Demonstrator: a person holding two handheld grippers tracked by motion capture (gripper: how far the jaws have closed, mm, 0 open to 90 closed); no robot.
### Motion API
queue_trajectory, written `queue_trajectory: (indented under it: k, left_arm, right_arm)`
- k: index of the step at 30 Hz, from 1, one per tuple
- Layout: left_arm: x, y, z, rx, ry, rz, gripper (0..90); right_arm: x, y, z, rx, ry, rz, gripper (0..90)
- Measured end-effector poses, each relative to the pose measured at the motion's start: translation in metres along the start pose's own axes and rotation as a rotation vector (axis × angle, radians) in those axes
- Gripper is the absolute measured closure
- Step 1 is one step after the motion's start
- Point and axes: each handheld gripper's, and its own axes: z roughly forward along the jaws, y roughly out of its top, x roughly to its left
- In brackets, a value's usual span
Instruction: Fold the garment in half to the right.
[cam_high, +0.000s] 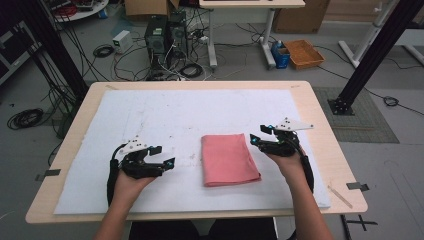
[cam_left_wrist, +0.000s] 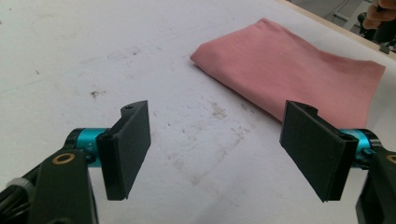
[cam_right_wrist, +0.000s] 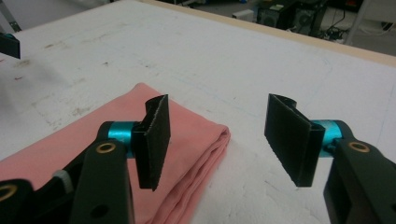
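The cloth (cam_high: 229, 159), pink and folded into a flat rectangle, lies on the white sheet (cam_high: 165, 115) that covers the counter (cam_high: 320, 125), a little right of the middle and closer to the near edge than to the far one. Its layered fold edge shows in the right gripper view (cam_right_wrist: 205, 154), lying flat on the sheet.

The right claw (cam_high: 256, 135) sits just beside the cloth's far right corner, held in the person's right hand (cam_high: 287, 162), whose forearm comes in from the near edge. Its jaws stand spread with bare air between them. In the right gripper view (cam_right_wrist: 224, 140) one pad hangs above the cloth near its fold edge, the other above the bare sheet; neither presses on the cloth, and nothing is pinched.

The left claw (cam_high: 167, 156) is on the other side of the cloth, near its left edge but apart from it, held in the left hand (cam_high: 131, 182) above the sheet toward the near left part of the counter. Its jaws are spread wide. In the left gripper view (cam_left_wrist: 217, 149) only stained white sheet lies between the two pads, and the cloth (cam_left_wrist: 299, 70) lies beyond them, untouched. The left claw holds nothing.

Past the far edge of the counter, cables, computer cases and an orange tray (cam_high: 303, 53) stand on the floor.
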Motion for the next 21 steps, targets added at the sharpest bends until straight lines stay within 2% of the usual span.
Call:
queue_trajectory:
  k: [4,10,15,21]
  left_arm:
    - [0.003,0.002,-0.001,-0.008,-0.002,0.026,23.8]
    - [0.009,0.003,-0.005,-0.020,-0.002,0.055,22.6]
    - [0.011,0.000,-0.008,-0.017,0.004,0.056,22.6]
    - [0.015,-0.001,-0.011,-0.019,0.013,0.048,22.7]
  right_arm:
    - [-0.008,-0.003,-0.005,0.001,-0.009,0.021,29.6]
    - [-0.020,-0.011,-0.011,0.018,-0.028,0.051,24.1]
    - [-0.024,-0.016,-0.008,0.037,-0.028,0.070,23.6]
    - [-0.022,-0.016,-0.003,0.052,-0.019,0.058,23.6]
